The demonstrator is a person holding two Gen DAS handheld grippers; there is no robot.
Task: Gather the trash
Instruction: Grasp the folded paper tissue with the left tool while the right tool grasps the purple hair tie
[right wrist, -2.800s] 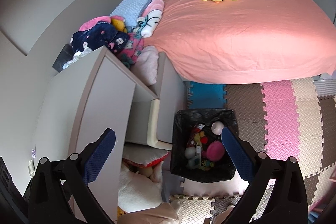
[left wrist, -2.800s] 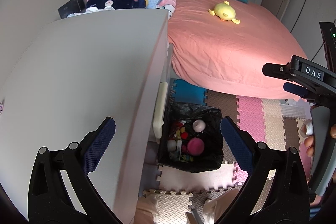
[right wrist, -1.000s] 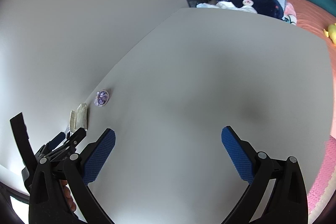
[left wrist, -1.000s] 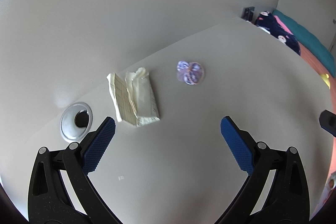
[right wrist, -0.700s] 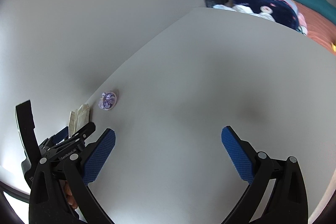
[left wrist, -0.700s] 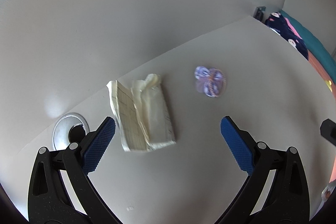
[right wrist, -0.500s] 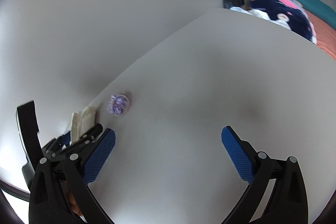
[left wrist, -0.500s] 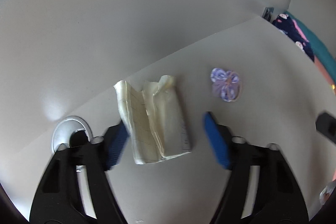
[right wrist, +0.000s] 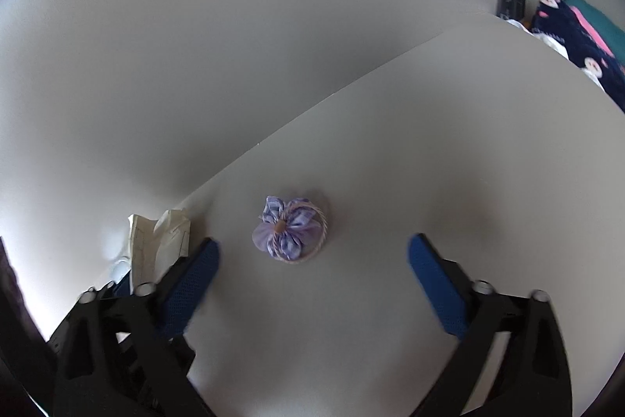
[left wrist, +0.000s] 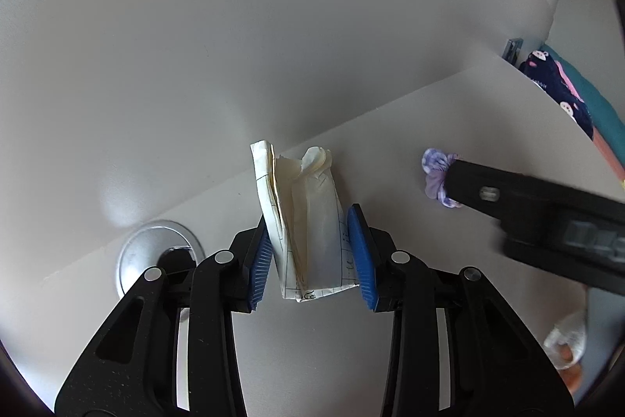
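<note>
A folded, crumpled cream paper [left wrist: 304, 221] lies on the white desk [left wrist: 449, 112] near the wall. My left gripper [left wrist: 310, 256] is shut on it, a blue pad against each side. The paper also shows at the left of the right wrist view [right wrist: 156, 241]. A small purple fabric flower with a string loop [right wrist: 289, 229] lies on the desk to the right of the paper. My right gripper [right wrist: 312, 276] is open, its pads on either side of the flower and just short of it. In the left wrist view the flower [left wrist: 435, 170] is partly hidden behind the right gripper.
A round metal cable hole [left wrist: 156, 256] sits in the desk left of the paper. The wall [left wrist: 273, 26] rises just behind both items. Dark patterned bedding [right wrist: 578, 38] and a bed lie past the desk's far right end.
My left gripper moved in and closed on the paper. My right gripper swung left and came down over the purple flower.
</note>
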